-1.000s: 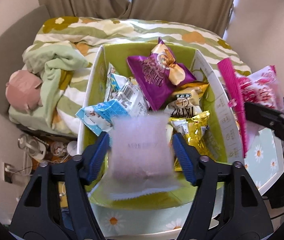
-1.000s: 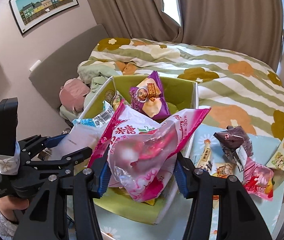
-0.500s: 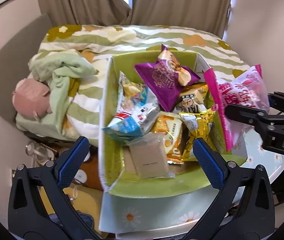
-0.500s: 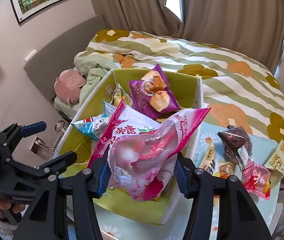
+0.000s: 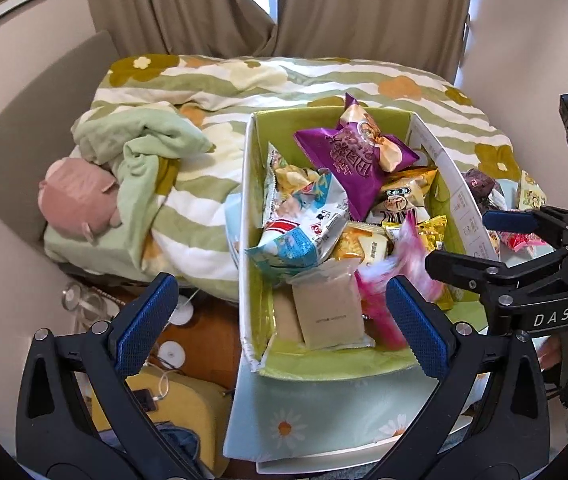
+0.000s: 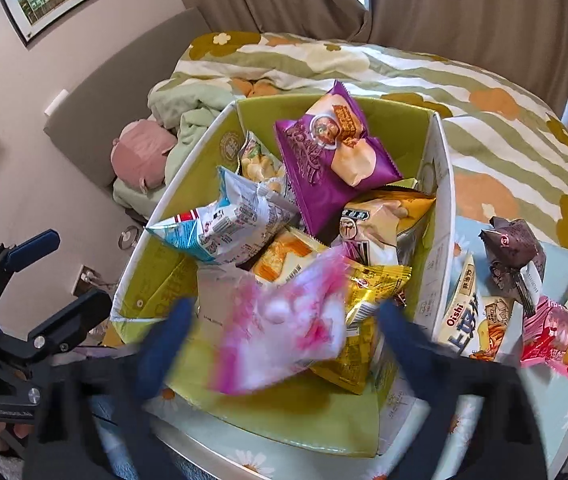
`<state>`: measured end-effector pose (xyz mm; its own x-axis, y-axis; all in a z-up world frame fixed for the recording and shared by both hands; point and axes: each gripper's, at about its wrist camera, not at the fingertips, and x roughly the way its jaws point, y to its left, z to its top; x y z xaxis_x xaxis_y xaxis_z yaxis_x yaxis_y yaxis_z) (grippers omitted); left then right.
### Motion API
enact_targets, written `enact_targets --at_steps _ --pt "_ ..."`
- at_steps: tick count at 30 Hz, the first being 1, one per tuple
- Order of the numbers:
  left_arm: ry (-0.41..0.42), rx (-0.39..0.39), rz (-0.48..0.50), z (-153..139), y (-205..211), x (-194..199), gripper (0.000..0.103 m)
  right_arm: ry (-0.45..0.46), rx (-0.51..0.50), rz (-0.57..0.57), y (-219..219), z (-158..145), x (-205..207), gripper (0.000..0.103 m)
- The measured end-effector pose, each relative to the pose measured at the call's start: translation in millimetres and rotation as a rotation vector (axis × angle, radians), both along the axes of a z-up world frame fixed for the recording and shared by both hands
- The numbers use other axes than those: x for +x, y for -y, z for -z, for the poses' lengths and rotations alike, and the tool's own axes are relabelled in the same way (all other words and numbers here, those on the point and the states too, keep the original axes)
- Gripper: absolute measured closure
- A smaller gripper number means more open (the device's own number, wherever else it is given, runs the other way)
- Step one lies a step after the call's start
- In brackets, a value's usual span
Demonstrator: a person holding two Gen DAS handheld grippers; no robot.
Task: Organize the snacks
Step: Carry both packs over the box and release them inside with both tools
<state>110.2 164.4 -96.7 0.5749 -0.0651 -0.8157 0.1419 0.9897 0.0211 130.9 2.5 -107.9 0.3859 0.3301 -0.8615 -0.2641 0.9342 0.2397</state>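
A green-lined cardboard box (image 5: pixel 245 216) (image 6: pixel 441 200) on the daisy-print table holds several snack bags, among them a purple bag (image 5: pixel 348 160) (image 6: pixel 324 152) and a blue-and-white one (image 5: pixel 304 232) (image 6: pixel 228 224). A beige packet (image 5: pixel 330 312) lies flat in the box's near end. My left gripper (image 5: pixel 280 324) (image 6: pixel 64 272) hovers open over that end with nothing in it. The jaws of my right gripper (image 6: pixel 284 340) (image 5: pixel 472 240) are opening. The pink candy bag (image 6: pixel 284 320) (image 5: pixel 396 276) is blurred between them, loose over the box, with the pads off it.
Loose snacks lie on the table right of the box: an Oishi pack (image 6: pixel 464 320), a dark brown packet (image 6: pixel 512 248) and a small pink packet (image 6: pixel 548 336). A bed with a green floral duvet (image 5: pixel 204 80) stands behind. A yellow cushion (image 5: pixel 188 404) and cables are on the floor at left.
My left gripper opened and dropped the beige packet into the box, then drew back. My right gripper carried the pink bag over the box and has just opened; the bag is falling.
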Motion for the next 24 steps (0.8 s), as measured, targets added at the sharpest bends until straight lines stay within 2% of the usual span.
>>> enact_targets --at_steps 8,14,20,24 --pt "0.014 0.000 0.019 -7.0 5.4 -0.9 0.001 0.046 -0.020 0.022 11.3 -8.8 -6.5 0.000" --pt "0.041 -0.007 0.055 -21.4 21.6 0.3 0.001 0.079 -0.019 0.048 28.1 -29.4 -16.8 0.000" --pt "0.080 -0.016 0.122 -38.2 58.5 -0.7 0.001 0.139 -0.023 0.115 70.7 -62.3 -33.5 0.000" --pt "0.098 -0.030 0.144 -49.0 90.5 -2.1 0.001 0.222 -0.043 0.170 116.0 -87.1 -52.1 0.000"
